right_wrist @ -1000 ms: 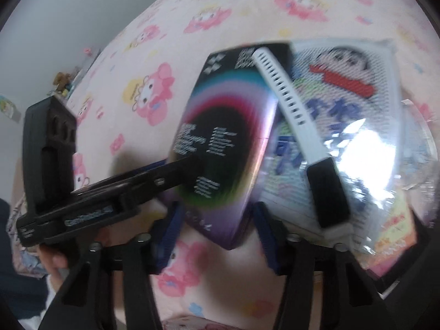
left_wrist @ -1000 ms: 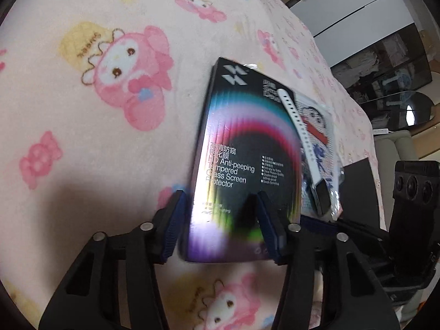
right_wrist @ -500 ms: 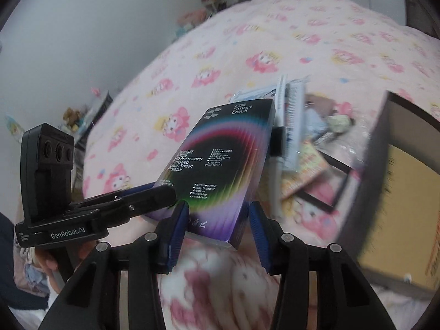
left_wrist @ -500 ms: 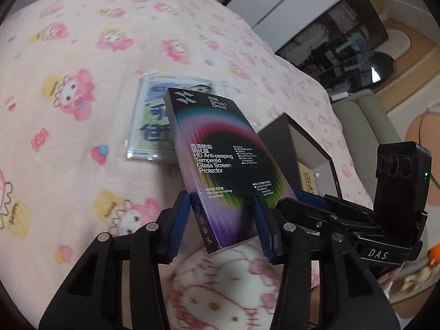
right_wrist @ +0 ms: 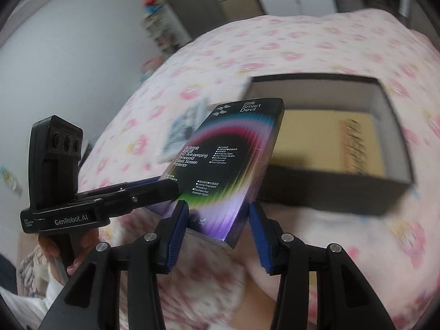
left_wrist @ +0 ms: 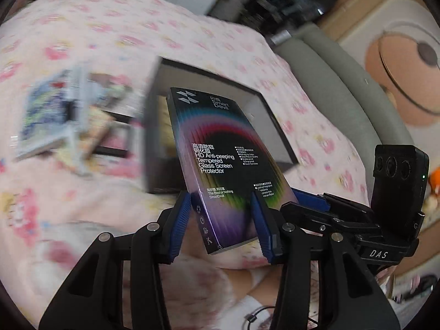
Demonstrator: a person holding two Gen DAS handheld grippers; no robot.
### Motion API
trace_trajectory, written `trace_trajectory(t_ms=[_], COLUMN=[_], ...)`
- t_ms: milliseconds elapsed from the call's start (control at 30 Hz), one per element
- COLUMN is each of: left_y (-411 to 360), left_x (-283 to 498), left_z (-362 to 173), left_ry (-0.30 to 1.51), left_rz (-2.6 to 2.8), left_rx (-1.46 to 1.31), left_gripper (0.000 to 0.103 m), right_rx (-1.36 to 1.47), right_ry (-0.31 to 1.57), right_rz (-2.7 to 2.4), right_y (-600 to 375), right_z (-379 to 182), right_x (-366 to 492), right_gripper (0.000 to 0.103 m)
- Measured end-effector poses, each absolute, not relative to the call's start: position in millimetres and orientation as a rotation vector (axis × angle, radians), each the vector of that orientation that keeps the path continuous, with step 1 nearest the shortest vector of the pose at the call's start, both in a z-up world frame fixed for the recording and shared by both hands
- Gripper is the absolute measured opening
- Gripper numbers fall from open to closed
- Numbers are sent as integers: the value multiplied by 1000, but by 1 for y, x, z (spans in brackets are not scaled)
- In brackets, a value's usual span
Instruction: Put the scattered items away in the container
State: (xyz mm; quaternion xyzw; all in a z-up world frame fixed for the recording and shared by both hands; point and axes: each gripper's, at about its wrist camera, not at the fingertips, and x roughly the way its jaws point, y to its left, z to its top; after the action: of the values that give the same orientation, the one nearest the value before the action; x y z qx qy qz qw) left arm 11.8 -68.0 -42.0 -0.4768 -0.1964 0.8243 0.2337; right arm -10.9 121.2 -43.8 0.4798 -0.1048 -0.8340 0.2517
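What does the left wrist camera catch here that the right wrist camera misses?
Only the left wrist view shows the blurred packets lying on the blanket left of the black box, plus a grey sofa at the right. Only the right wrist view shows the box's tan floor, a white wall and a hand under the other handle. Both show the screen protector box gripped by the left claw and right claw, the black box and the pink blanket.

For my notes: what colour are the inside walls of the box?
Grey inside walls, box; right wrist view shows best.
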Motion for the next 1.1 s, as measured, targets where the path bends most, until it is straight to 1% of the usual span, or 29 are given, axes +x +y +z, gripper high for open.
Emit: trace_trajectory(t_ms=[133, 167, 200, 233, 367, 567, 767, 867, 933, 967, 1100], left_y=[-16, -5, 4, 13, 30, 28, 28, 25, 21, 19, 6], left_x=[-1, -3, -5, -7, -11, -17, -22, -24, -23, -21, -9], left_z=[-51, -53, -56, -59, -72, -91, -121, -126, -122, -118, -102], left_ry=[-435, -412, -391, -369, -303, -311, -343, -389, -423, -424, -426], left_rz=[2204, 2192, 2180, 2169, 2175, 2171, 2146, 2127, 2128, 2143, 2201], left_rx=[-1364, -1373, -1380, -1391, -1436, -1512, -1575, -1567, -1546, -1524, -1427], left_gripper=[46, 45, 40, 40, 40, 40, 38, 40, 38, 35, 35], right_rx=[1350, 1364, 1375, 1389, 1437, 1513, 1608, 1587, 1549, 1525, 1445], right_ry=[-365, -390, -406, -404, -437, -466, -500, -540, -572, -583, -580], right_rz=[-2317, -2326, -2340, -2363, -2376, -2315, -2286, -2291, -2310, -2320, -2365], right_y=[162, 171, 181, 188, 200, 196, 195, 198, 202, 204, 204], right_z=[-62, -67, -73, -78, -96, -128, -159, -159, -155, -152, -139], right_x=[-3, -2, -2, -2, -6, -18, -24, -25, -23, -22, -18], right_gripper=[42, 42, 42, 42, 42, 42, 42, 42, 42, 42, 42])
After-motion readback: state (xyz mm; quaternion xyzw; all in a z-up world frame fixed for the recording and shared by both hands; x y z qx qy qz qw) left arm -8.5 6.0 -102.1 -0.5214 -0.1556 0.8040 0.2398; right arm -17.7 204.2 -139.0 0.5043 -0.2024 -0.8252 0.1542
